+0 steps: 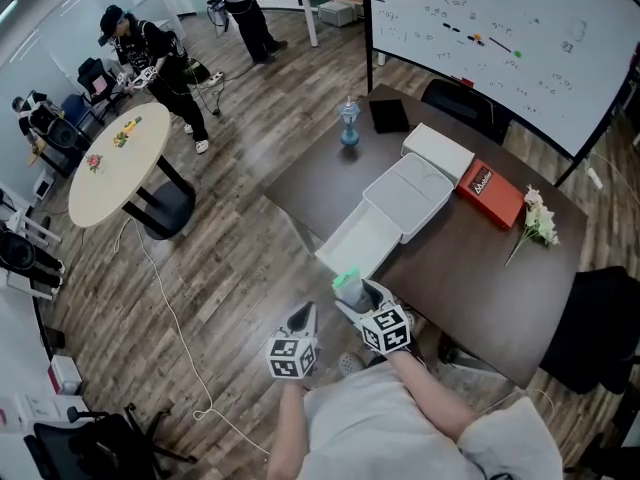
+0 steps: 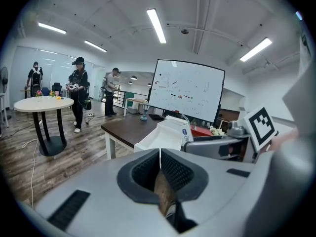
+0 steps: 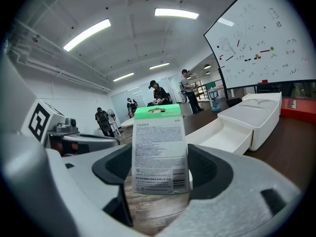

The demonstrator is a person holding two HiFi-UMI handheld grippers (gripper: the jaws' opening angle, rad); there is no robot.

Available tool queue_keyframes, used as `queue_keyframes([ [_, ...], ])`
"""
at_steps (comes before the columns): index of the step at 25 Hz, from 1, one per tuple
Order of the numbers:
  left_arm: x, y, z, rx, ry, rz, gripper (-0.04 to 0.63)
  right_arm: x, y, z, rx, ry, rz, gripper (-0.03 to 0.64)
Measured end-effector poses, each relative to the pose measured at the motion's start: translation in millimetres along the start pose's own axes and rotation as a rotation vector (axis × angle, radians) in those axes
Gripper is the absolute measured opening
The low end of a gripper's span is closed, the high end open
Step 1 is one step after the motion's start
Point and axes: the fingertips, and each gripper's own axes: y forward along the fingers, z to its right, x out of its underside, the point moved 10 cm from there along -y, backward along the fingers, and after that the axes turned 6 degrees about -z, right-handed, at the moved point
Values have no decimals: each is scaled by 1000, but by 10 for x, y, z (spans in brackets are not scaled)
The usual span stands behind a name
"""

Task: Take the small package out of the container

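Note:
A small flat package (image 3: 159,152) with a green top and a printed white back stands upright between the jaws of my right gripper (image 3: 160,169), which is shut on it. In the head view the package (image 1: 345,282) and right gripper (image 1: 352,296) hover just off the table's near corner, in front of the white container (image 1: 405,200). The container's lid lies swung open toward me, and its inside looks bare. My left gripper (image 1: 303,320) hangs beside the right one over the floor. Its jaws are shut with nothing between them (image 2: 159,164).
On the dark table (image 1: 480,268) behind the container lie a white box (image 1: 437,151), a red box (image 1: 490,193), a flower sprig (image 1: 538,218), a blue bottle (image 1: 348,123) and a black pad (image 1: 388,115). A round table (image 1: 120,163) and people stand far left.

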Motion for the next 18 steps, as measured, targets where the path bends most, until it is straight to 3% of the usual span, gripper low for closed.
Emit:
queue_keyframes([
  [18, -19, 39, -67, 9, -22, 21, 8, -65, 52, 60, 19, -11, 4, 350],
])
